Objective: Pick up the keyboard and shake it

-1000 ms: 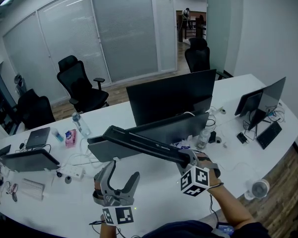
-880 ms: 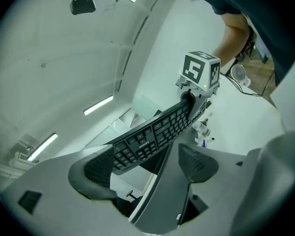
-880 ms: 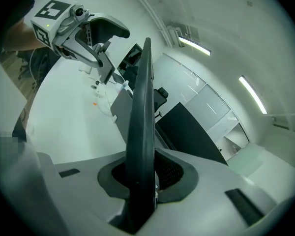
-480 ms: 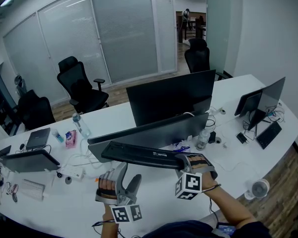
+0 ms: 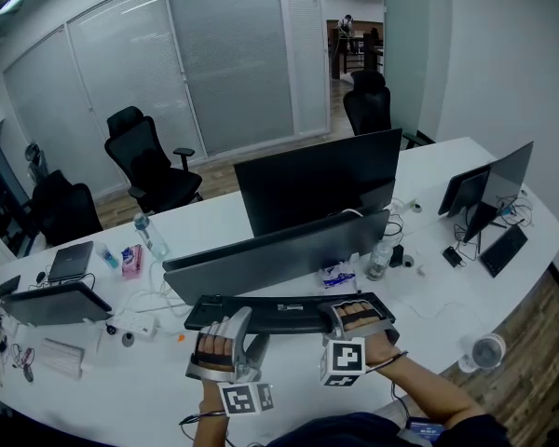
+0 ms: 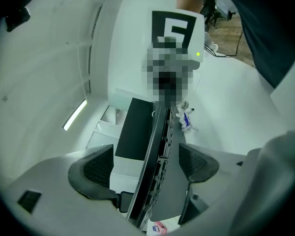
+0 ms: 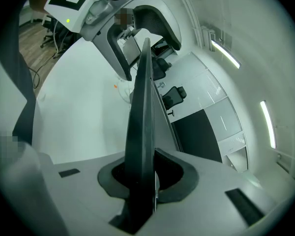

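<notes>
Low over the table, before the monitor, keyboard hung near level | right gripper jaws clenched on its right end | left gripper jaws, just opened wide, released; left end between them, untouched | stage: likely set-down; shake unverifiable | unclear: whether keyboard rested on table

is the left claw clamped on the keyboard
No, the left claw has just been opening, and its pads stand clear on either side of the keyboard that runs between them.
</notes>
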Demonstrator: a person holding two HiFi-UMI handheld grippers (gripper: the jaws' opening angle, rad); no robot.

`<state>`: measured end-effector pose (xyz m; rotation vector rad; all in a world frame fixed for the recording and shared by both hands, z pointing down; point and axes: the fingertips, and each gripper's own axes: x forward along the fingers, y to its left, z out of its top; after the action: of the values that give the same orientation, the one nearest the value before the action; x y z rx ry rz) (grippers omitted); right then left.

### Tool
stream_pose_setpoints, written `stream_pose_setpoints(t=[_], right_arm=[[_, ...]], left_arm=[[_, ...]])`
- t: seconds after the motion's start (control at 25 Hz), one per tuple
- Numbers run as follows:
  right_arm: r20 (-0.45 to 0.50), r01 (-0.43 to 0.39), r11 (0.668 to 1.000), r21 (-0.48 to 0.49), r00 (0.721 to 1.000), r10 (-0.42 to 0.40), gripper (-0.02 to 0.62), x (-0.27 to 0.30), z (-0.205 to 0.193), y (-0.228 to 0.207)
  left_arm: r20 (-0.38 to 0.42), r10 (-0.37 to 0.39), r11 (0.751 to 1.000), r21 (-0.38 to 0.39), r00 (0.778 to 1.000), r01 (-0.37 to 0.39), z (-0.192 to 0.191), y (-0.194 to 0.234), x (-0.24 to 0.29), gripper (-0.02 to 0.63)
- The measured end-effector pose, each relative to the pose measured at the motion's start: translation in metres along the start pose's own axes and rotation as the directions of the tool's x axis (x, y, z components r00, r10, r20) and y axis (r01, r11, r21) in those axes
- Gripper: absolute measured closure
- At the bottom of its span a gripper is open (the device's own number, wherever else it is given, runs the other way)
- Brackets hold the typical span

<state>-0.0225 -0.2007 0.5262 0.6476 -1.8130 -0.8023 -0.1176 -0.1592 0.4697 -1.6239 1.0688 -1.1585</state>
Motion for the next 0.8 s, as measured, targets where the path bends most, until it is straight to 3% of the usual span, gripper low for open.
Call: stream_pose_setpoints(t=[0.4, 0.8], right_arm=[[0.000, -0.026, 0.996, -0.085, 1.000, 0.026, 0.511, -0.003, 0.015, 0.018], [0.001, -0.043, 0.995, -0.094, 0.999, 0.043, 0.511, 0.001, 0.023, 0.028]], left_arm=[[-0.070, -0.109, 0.992, 0.061, 0.992, 0.113, -0.006, -0.032, 0.012, 0.192], [-0.072, -0.195, 0.980, 0.017, 0.978, 0.196, -0.008, -0.053, 0.018, 0.193]])
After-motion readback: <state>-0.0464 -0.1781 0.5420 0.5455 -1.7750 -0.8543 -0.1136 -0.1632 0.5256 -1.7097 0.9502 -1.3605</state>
